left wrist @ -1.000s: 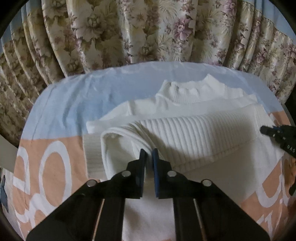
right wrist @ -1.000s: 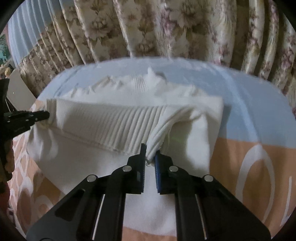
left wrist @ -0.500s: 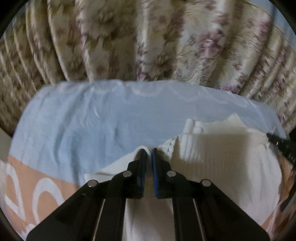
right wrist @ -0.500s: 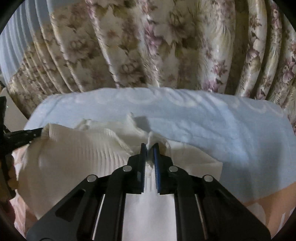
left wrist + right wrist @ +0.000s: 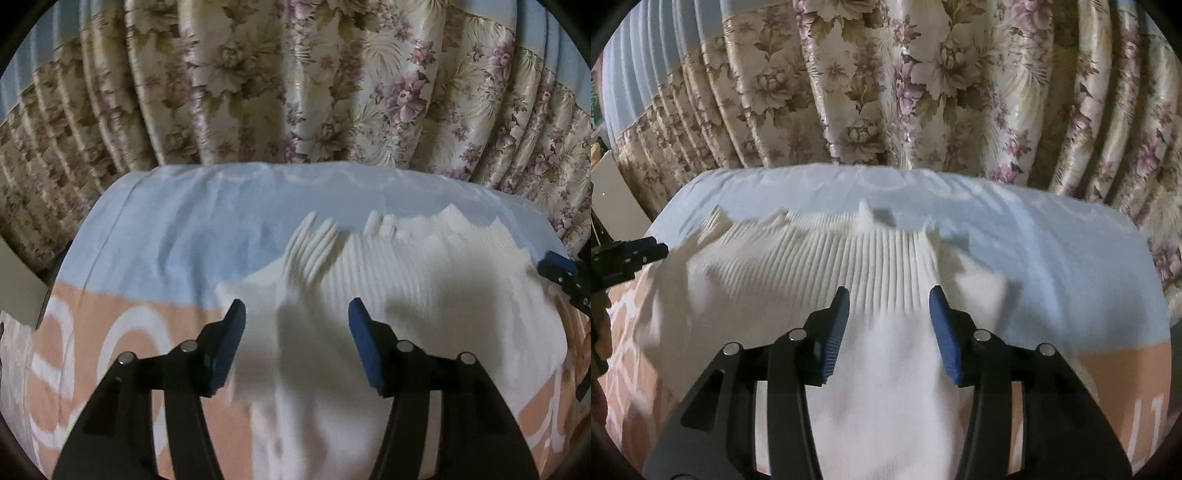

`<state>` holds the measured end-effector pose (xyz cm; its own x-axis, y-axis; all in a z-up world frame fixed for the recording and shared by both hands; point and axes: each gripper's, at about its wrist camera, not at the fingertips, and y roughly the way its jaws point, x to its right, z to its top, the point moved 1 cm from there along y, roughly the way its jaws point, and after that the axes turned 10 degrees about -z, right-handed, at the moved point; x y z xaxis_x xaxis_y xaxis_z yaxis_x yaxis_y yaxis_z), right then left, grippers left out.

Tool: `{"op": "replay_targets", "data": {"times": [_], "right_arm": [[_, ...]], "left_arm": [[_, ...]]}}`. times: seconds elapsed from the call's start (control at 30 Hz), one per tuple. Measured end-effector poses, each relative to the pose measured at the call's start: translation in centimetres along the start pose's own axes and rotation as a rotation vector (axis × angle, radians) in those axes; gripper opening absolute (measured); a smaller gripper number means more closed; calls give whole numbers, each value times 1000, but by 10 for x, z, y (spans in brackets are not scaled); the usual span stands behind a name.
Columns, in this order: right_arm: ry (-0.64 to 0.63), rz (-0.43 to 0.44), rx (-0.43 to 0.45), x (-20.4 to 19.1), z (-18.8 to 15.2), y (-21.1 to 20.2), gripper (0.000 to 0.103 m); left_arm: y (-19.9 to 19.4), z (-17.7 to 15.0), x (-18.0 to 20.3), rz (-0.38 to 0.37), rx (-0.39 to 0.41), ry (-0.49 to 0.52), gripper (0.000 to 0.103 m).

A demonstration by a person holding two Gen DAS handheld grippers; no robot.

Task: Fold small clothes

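A white ribbed knit sweater (image 5: 424, 306) lies folded on the bed, its ribbed hem at the far edge. It also shows in the right wrist view (image 5: 798, 280). My left gripper (image 5: 297, 314) is open and empty just above the sweater's left part. My right gripper (image 5: 889, 299) is open and empty above the sweater's right part. The right gripper's tip (image 5: 561, 267) shows at the right edge of the left wrist view. The left gripper's tip (image 5: 635, 253) shows at the left edge of the right wrist view.
The bed cover (image 5: 192, 236) is light blue at the far side and peach with white letters nearer me. A floral curtain (image 5: 295, 81) hangs close behind the bed. A pale board (image 5: 613, 199) stands at the left.
Both grippers carried the sweater's lower part away from me over its top, then opened and let go. The fabric now lies folded with the ribbed hem at the far side.
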<state>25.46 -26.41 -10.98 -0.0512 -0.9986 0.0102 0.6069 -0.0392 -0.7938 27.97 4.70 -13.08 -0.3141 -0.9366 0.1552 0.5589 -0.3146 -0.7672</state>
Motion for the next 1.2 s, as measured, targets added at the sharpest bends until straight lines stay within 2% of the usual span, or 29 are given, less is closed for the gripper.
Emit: {"op": "replay_targets", "data": {"times": [0.03, 0.2, 0.33, 0.4, 0.5, 0.53, 0.57, 0.6, 0.73, 0.87, 0.97, 1.07, 1.2], "right_arm": [[2, -1, -7, 2, -9, -4, 51], [31, -24, -51, 12, -59, -22, 51], [69, -30, -101, 22, -77, -20, 49], [54, -39, -109, 20, -81, -19, 40], [63, -43, -88, 19, -81, -21, 12], [83, -37, -76, 22, -80, -23, 11], [95, -34, -69, 23, -80, -25, 10], [106, -34, -59, 25, -81, -27, 8], [92, -44, -34, 23, -84, -38, 7], [82, -46, -25, 22, -91, -53, 7], [80, -50, -49, 25, -97, -51, 7], [91, -56, -110, 28, -108, -37, 7], [83, -64, -134, 24, -111, -35, 9]], "left_arm": [[-4, -7, -2, 9, 1, -4, 59], [-10, -46, -5, 22, -35, -16, 59], [-6, -66, 2, 2, -82, -21, 59], [-8, -71, 7, -2, -73, -13, 51], [-9, -73, 10, 15, -69, -21, 23], [-11, -73, 8, -1, -62, -32, 13], [-13, -72, 7, -21, -58, -41, 10], [-16, -72, 5, -40, -58, -46, 10], [-26, -77, 5, -41, -31, -41, 9], [-34, -88, 4, -54, -39, -53, 9], [-35, -97, 1, -49, -56, -57, 9], [-24, -105, -4, -50, -95, -81, 9], [-27, -104, 3, -23, -96, -47, 13]]}}
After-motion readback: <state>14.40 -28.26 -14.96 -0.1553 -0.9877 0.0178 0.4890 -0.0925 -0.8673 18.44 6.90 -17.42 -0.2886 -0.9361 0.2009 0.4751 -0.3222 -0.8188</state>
